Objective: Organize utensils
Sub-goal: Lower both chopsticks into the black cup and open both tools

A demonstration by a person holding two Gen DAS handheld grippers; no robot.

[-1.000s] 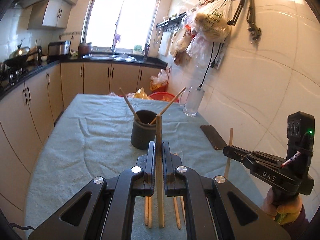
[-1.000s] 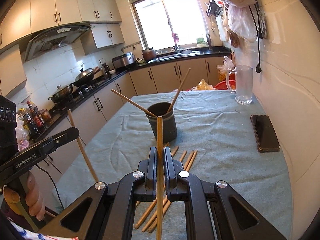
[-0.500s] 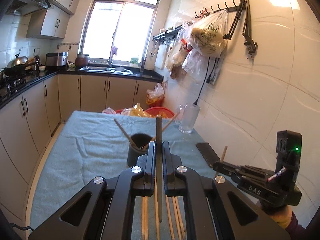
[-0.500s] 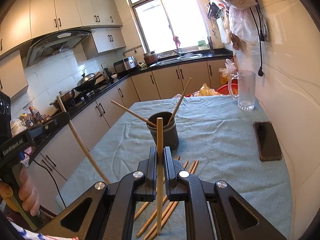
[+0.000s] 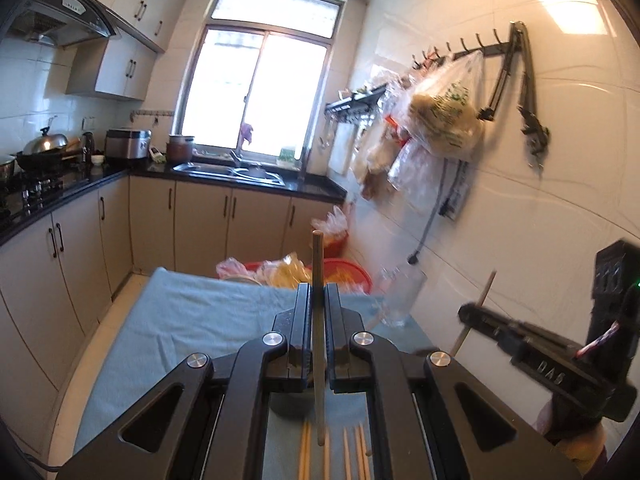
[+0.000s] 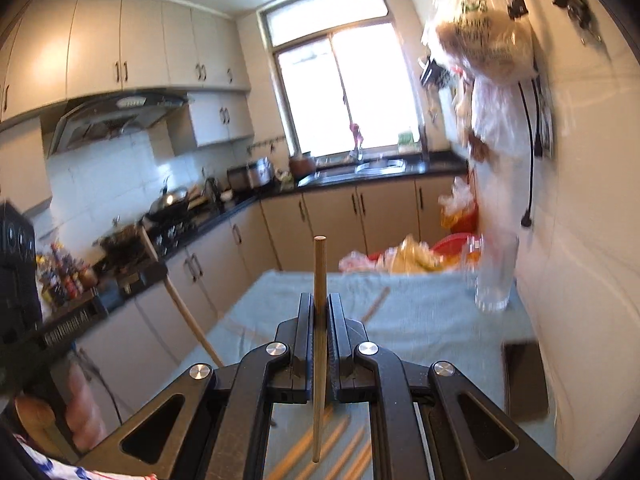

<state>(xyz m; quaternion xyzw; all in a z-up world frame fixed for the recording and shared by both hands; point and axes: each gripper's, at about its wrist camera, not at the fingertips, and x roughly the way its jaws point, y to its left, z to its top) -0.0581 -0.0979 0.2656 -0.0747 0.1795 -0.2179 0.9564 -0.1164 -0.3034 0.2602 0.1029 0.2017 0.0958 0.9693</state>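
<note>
Above the cloth-covered table [image 5: 192, 312], both grippers' fingers clamp upright chopsticks, left gripper [image 5: 317, 300], right gripper [image 6: 320, 312].

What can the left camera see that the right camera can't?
Only the left view shows the bottom of the dark cup behind its jaws, and the right gripper seen from the side, holding a chopstick. Only the right view shows the black phone and the left gripper seen from the side. Both show a chopstick clamped upright, loose chopsticks on the cloth, and the glass.
</note>
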